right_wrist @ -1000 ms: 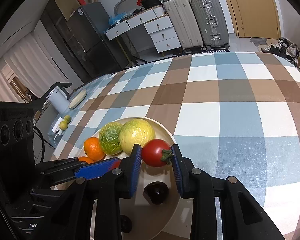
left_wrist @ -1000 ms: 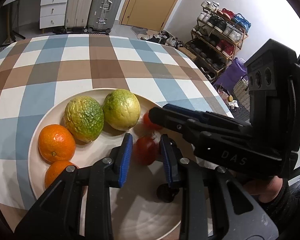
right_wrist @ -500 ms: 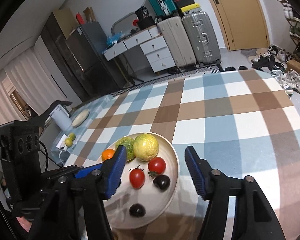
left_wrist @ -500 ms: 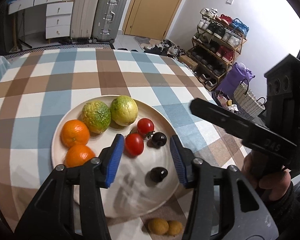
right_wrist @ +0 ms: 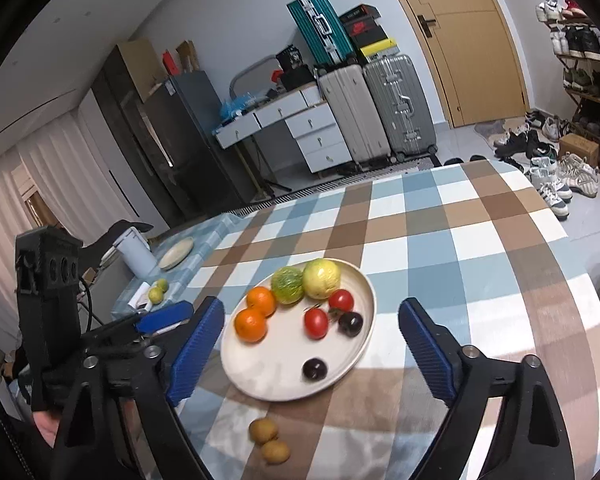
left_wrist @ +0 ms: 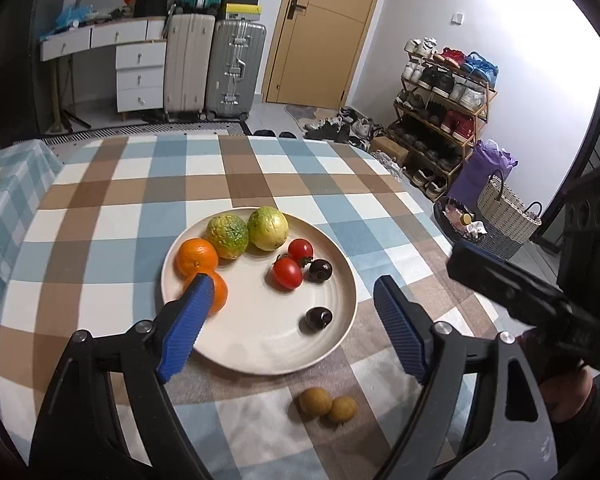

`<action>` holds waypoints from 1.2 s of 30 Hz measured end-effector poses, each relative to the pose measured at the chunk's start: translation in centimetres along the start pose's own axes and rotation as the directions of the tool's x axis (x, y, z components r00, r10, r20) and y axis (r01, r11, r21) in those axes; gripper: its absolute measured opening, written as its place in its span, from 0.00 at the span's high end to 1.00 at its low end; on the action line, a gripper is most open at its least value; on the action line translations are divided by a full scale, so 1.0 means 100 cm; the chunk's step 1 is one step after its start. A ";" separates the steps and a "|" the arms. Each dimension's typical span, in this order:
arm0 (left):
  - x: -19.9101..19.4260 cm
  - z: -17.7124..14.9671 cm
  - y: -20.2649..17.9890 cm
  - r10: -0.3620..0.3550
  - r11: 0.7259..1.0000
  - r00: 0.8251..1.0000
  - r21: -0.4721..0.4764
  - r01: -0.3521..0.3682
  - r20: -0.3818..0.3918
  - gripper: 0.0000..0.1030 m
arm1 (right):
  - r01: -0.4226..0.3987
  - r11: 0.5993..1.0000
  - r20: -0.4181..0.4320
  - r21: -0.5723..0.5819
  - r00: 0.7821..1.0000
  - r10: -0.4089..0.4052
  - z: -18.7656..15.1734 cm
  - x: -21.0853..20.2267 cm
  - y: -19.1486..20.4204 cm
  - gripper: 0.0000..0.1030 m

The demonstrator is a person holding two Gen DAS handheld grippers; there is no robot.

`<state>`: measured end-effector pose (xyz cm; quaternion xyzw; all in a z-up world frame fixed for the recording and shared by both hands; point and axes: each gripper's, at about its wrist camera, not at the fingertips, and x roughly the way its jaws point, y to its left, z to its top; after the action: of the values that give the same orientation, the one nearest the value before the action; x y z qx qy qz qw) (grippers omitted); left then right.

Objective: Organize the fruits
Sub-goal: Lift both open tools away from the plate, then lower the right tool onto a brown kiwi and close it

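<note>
A cream plate on the checked tablecloth holds two oranges, two green-yellow fruits, two red tomatoes and two dark plums. Two small brown fruits lie on the cloth in front of the plate. My left gripper is open and empty, raised above the plate's near side. My right gripper is open and empty, also above the plate.
The table's far edge and right edge drop to the floor. A second table at the left holds a small plate, a white kettle and small green fruits. Suitcases, drawers and a shoe rack stand beyond.
Both grippers let go of their tomatoes onto the plate, opened wide, and pulled back and up away from it.
</note>
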<state>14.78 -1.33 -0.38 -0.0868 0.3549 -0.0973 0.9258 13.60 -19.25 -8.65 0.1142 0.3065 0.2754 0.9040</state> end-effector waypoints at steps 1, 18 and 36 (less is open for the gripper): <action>-0.005 -0.002 -0.001 0.005 1.000 1.000 0.003 -0.005 0.005 0.20 | 0.002 1.000 0.006 -0.003 1.000 -0.002 -0.004 -0.004 0.003 0.05; -0.056 -0.066 0.017 0.067 0.997 0.996 -0.032 -0.065 0.060 0.01 | -0.047 0.996 0.013 -0.079 0.999 0.048 -0.060 -0.037 0.041 0.01; -0.039 -0.135 0.061 0.128 0.989 0.992 -0.070 -0.129 -0.017 0.01 | -0.025 0.998 -0.230 -0.063 0.973 0.010 -0.114 0.018 0.042 0.03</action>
<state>3.52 4.29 -9.17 -0.0959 0.3685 -0.0255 0.9243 5.92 -14.33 -16.89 0.0548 0.3988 0.3047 0.8632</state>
